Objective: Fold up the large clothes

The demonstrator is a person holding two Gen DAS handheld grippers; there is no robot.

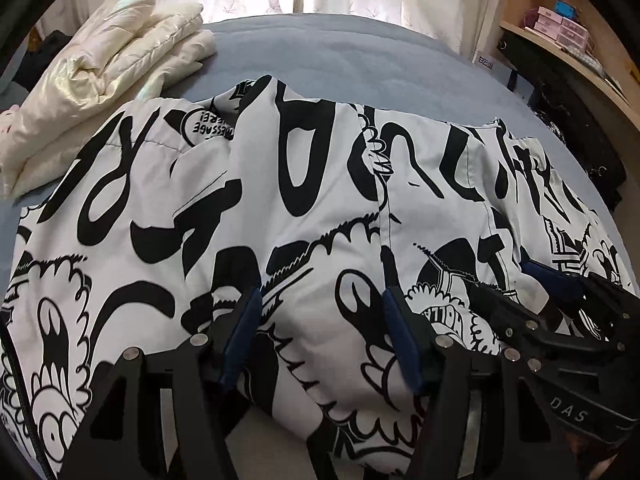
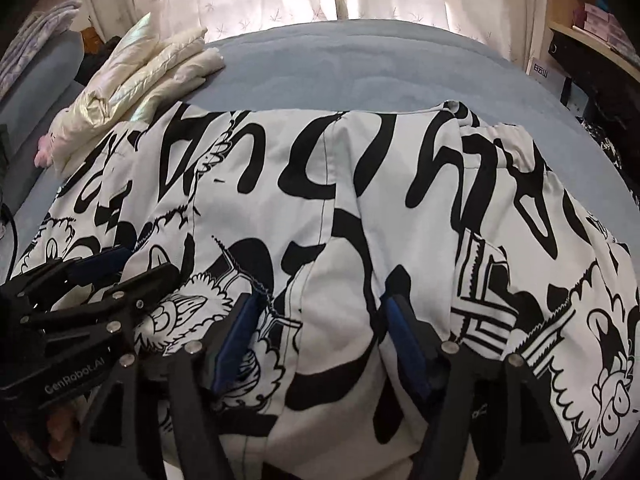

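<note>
Black-and-white printed jacket [image 1: 280, 200] is spread across the blue bed [image 1: 340, 52], "MESSAGE" legible upper left. Both the left gripper [image 1: 322, 332] and the right gripper [image 2: 320, 332], marked "GenRobot.AI", are seen spread, fabric bulging between them. A cream quilted coat [image 1: 108, 76] lies upper left.

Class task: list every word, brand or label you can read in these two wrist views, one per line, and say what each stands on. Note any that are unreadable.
"GenRobot.AI": on the black body of the left tongs.
"DAS": on the black body of the right tongs.
"MESSAGE", upside down: in a circle on the black-and-white graffiti-print jacket.
Sign by the wooden shelf: too blurred to read.
Pink boxes: too small to read.
</note>
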